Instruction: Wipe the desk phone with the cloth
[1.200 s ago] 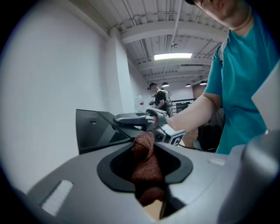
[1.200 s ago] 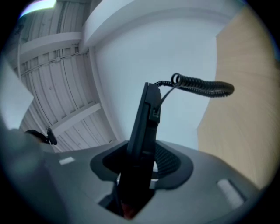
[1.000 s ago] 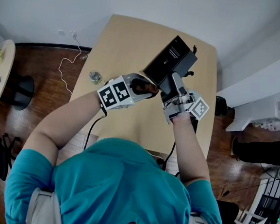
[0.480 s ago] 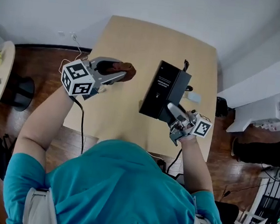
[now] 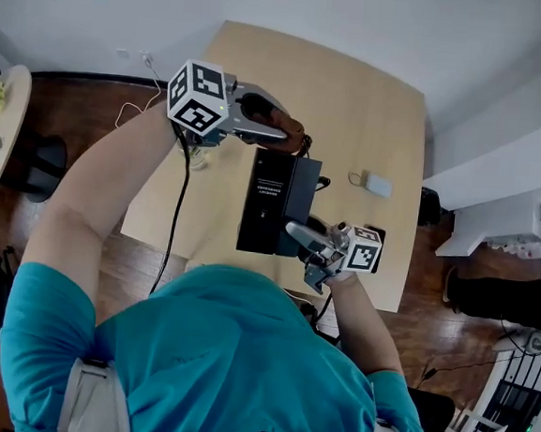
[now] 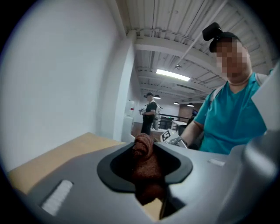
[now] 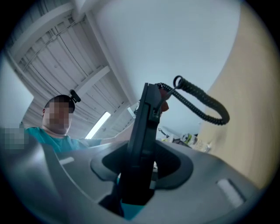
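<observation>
Over a wooden table (image 5: pixel 374 107), a black desk phone (image 5: pixel 274 201) is held up, the right gripper (image 5: pixel 299 234) clamped on its near edge. The left gripper (image 5: pixel 283 129) pinches a brown cloth (image 6: pixel 143 159) at its far edge. Wiping seems under way; next, the cloth likely needs pressing and dragging across.

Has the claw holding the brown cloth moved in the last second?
Yes. The left claw with the cloth has moved toward the table's far edge.
</observation>
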Demonstrator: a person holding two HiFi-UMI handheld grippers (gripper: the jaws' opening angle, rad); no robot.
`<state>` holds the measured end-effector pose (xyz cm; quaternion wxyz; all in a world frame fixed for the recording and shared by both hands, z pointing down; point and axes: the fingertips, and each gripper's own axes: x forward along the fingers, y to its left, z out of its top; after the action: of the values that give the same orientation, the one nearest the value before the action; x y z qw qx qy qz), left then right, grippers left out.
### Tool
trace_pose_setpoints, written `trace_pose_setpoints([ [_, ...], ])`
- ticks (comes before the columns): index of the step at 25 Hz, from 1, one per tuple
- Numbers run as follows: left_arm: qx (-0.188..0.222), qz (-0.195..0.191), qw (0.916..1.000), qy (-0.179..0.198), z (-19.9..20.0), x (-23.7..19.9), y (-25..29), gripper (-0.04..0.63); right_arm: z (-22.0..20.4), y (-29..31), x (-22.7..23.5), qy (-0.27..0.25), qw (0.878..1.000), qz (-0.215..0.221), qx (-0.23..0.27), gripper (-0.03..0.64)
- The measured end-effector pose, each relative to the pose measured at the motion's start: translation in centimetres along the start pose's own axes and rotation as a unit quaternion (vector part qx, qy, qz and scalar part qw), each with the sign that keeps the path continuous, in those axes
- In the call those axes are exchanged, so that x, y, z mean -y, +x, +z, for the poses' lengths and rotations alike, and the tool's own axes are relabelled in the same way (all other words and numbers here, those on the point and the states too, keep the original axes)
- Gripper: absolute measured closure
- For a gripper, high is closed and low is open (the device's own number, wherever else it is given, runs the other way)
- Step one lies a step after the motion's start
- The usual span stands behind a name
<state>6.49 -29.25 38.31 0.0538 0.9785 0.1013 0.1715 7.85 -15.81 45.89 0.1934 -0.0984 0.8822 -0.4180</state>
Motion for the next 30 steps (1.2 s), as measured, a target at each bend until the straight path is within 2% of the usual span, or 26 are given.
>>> trace_pose_setpoints([
  [4,-0.047,-0.074,0.9962,0.002,-1.7,1.4,1.0,0.462,-0.7,0.8,0.1,0.002,1.000,0.007,-0.006,0.437],
  [8,-0.063,-0.097,0.9933,0.006,-2.2,2.1,0.5,0.463,-0.9,-0.6,0.1,0.013,1.000,0.008,0.007,0.437],
  [10,-0.060,-0.098,0.9934,-0.002,-2.4,2.1,-0.2,0.463,-0.6,-1.6,0.1,0.018,1.000,0.006,0.019,0.437],
  [12,-0.040,-0.087,0.9953,-0.019,-2.5,1.8,-1.0,0.463,-0.2,-2.1,0.0,0.020,0.999,0.009,0.033,0.437],
  [15,0.009,-0.032,0.9985,-0.044,-3.4,0.8,-2.0,0.462,0.7,-2.0,-0.9,0.021,0.998,0.027,0.059,0.437],
  [18,0.057,0.011,0.9967,-0.057,-4.3,1.5,-1.4,0.462,1.1,-1.6,-1.5,0.014,0.997,0.035,0.066,0.437],
  [21,0.080,0.007,0.9960,-0.040,-4.1,4.0,0.2,0.465,1.1,-1.6,-1.4,0.018,0.997,0.035,0.071,0.442],
  [24,0.077,-0.013,0.9968,-0.018,-4.5,6.0,0.9,0.466,1.7,-2.3,-1.3,0.030,0.993,0.039,0.103,0.443],
  [30,0.065,-0.048,0.9968,0.000,-5.5,9.1,0.9,0.466,2.2,-2.5,-1.5,0.032,0.991,0.049,0.117,0.443],
])
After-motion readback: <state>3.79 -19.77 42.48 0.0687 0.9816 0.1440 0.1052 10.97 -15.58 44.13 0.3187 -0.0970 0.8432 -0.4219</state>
